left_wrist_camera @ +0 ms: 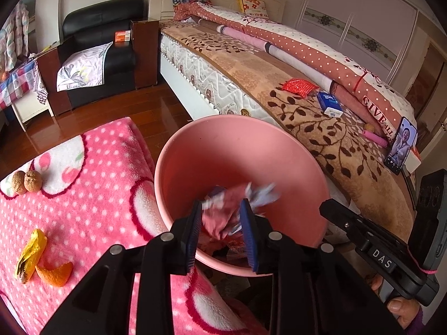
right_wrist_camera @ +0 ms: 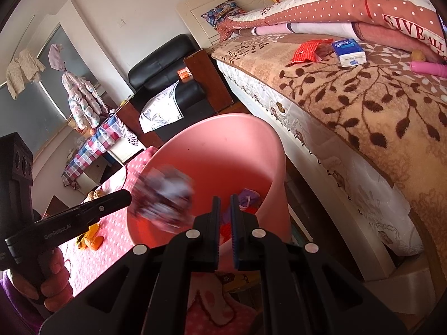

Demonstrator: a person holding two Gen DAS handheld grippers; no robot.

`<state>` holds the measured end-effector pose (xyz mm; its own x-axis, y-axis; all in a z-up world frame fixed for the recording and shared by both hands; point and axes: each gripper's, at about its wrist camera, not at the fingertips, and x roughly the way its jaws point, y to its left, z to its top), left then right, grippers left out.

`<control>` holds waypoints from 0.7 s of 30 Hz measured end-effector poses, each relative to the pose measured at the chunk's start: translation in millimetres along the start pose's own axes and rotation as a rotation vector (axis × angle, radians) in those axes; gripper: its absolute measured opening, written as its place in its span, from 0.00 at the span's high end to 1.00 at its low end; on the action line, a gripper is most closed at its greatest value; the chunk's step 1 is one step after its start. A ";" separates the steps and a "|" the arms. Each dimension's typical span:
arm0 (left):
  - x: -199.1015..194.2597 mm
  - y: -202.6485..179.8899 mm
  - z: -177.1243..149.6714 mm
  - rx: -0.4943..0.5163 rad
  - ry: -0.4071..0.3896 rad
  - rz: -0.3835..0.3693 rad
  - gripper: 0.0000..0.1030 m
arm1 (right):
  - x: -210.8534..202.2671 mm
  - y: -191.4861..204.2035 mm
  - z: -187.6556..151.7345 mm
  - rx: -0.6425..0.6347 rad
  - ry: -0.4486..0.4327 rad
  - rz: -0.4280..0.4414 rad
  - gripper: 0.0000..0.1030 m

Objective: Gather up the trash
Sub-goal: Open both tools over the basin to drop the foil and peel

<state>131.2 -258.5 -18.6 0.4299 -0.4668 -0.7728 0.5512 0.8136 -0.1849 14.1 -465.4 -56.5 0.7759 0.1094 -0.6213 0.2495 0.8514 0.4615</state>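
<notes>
A pink bin (left_wrist_camera: 237, 142) (right_wrist_camera: 223, 145) leans between a pink dotted blanket and the bed, mouth towards me. My left gripper (left_wrist_camera: 220, 202) (right_wrist_camera: 127, 195) hovers over its mouth, jaws apart. A crumpled pink-and-white wrapper (left_wrist_camera: 223, 212) (right_wrist_camera: 164, 195) is blurred between and just past the pads, loose of them. My right gripper (right_wrist_camera: 225, 197) (left_wrist_camera: 324, 206) is shut at the bin's near rim and seems to pinch it. Purple and red scraps (right_wrist_camera: 248, 198) lie inside the bin.
On the pink blanket (left_wrist_camera: 83, 209) lie an orange peel (left_wrist_camera: 54, 275), a yellow wrapper (left_wrist_camera: 30, 254) and two walnuts (left_wrist_camera: 26, 181). The bed (left_wrist_camera: 307, 128) holds a red packet (left_wrist_camera: 300, 86), a tissue pack (left_wrist_camera: 329, 103) and a phone (left_wrist_camera: 401, 145). A black armchair (left_wrist_camera: 100, 50) stands behind.
</notes>
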 end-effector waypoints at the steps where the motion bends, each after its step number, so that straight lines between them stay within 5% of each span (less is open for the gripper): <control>1: -0.8 0.2 -0.5 -0.001 0.000 -0.001 0.71 | -0.3 -0.1 0.0 0.000 0.000 0.000 0.93; 21: -25.7 19.1 -14.1 -0.039 -0.030 -0.001 0.66 | -4.6 17.7 -6.2 -0.036 0.013 0.009 0.93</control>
<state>120.7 -226.1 -10.8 0.4515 -0.4772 -0.7540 0.5234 0.8260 -0.2094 11.4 -447.7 -49.4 0.7701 0.1238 -0.6258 0.2215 0.8681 0.4443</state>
